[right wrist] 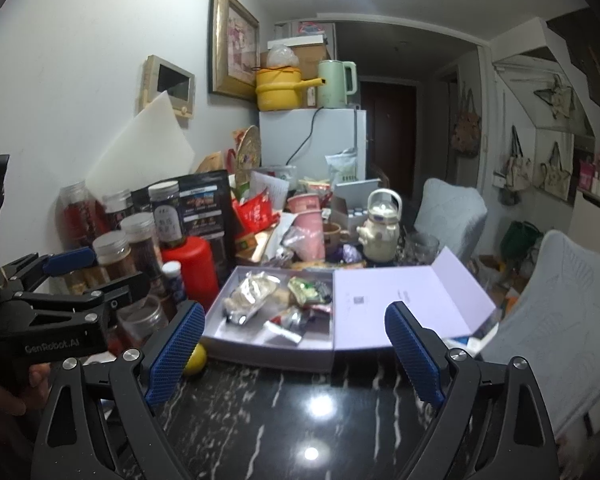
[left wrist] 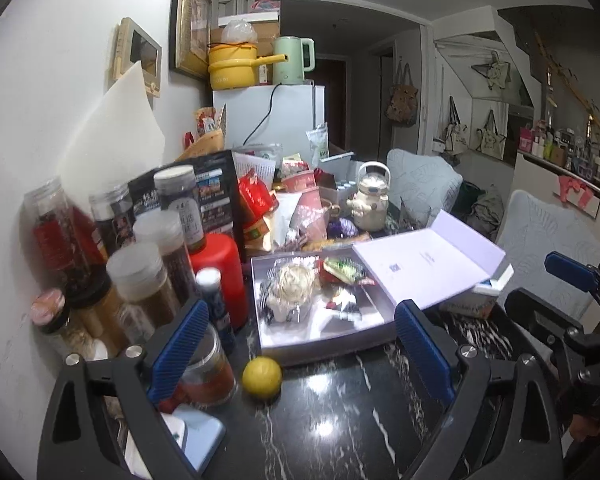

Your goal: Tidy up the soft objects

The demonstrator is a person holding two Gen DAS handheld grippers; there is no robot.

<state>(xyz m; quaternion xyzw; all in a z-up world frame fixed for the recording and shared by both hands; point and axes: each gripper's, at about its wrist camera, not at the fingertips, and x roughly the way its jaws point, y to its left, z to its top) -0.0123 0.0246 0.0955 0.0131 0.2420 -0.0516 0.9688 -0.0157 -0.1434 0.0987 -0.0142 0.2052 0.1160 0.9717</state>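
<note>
Left wrist view: left gripper (left wrist: 302, 344), jaws wide apart, nothing between the blue pads. It hangs above the black marble table (left wrist: 332, 416). Ahead lies an open shallow box (left wrist: 268, 344) holding foil-wrapped soft packets (left wrist: 296, 284); its pale lid (left wrist: 428, 268) is folded back to the right. A yellow ball (left wrist: 261, 377) sits just before the box. Jars (left wrist: 140, 276) stand to the left.

Right wrist view: right gripper (right wrist: 296, 354), jaws likewise wide and empty. Box (right wrist: 236, 344), packets (right wrist: 252, 296), lid (right wrist: 400, 300) ahead; the ball (right wrist: 196, 358) shows partly behind the left pad.

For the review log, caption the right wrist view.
Open right claw faces an open box of snack packets on a cluttered dark table.
</note>
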